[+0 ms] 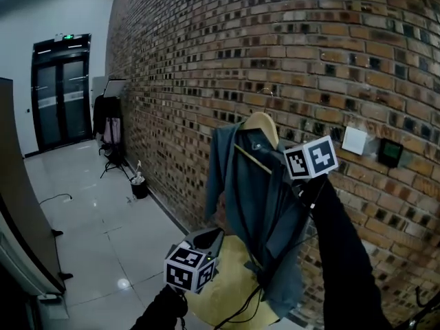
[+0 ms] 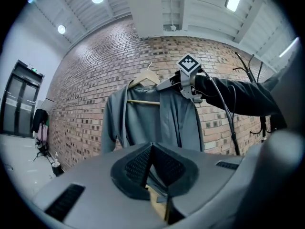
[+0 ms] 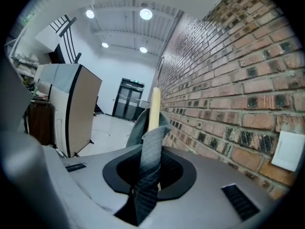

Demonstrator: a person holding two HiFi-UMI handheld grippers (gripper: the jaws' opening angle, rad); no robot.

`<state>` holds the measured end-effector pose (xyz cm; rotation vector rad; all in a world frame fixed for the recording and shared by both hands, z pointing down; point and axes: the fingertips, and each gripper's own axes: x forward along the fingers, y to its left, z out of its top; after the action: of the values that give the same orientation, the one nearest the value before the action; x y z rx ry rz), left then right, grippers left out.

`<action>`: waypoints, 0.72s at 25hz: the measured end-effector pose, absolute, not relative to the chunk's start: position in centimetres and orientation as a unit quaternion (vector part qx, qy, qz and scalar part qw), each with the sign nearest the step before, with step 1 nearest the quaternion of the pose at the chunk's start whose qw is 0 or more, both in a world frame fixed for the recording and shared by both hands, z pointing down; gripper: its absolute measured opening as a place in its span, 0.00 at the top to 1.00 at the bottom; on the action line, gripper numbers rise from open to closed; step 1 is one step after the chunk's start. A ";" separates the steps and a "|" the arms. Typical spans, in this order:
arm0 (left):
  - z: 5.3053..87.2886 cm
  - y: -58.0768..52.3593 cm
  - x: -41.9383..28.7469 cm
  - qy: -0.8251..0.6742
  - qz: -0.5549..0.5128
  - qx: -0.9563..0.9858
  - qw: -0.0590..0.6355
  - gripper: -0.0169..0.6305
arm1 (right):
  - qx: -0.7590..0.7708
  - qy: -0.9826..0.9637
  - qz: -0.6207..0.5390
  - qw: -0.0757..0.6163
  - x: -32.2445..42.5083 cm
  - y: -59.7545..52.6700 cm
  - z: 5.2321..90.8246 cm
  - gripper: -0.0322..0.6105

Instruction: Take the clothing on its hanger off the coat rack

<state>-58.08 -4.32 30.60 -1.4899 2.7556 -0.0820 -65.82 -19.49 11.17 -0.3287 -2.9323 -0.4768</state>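
Jacket (image 1: 253, 205), soft grey cloth, on curved wooden hanger (image 1: 262, 126).

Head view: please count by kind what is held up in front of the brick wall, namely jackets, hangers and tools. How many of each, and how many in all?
Grey jacket: 1
Wooden hanger: 1
Tools: 2 (left tool, right tool)
Total: 4
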 end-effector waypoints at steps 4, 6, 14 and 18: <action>32.1 -5.4 -59.0 0.884 -0.024 -0.467 -0.009 0.97 | -0.123 -0.977 -0.143 0.096 -67.6 -20.9 15.3 0.89; 32.9 -6.0 -59.3 0.884 -0.023 -0.466 -0.017 0.97 | -0.130 -0.977 -0.131 0.106 -68.2 -21.3 17.7 0.89; 36.5 -8.0 -60.2 0.884 -0.023 -0.464 -0.054 0.97 | -0.140 -0.978 -0.085 0.130 -69.6 -23.1 28.1 0.89; 39.1 -8.2 -60.8 0.887 -0.018 -0.456 -0.076 0.97 | -0.139 -0.978 -0.066 0.144 -70.1 -23.4 32.7 0.89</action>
<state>-60.81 -8.25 39.11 -1.5056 2.9284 -0.0609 -70.07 -23.37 32.73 -0.4005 -2.8182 -0.1906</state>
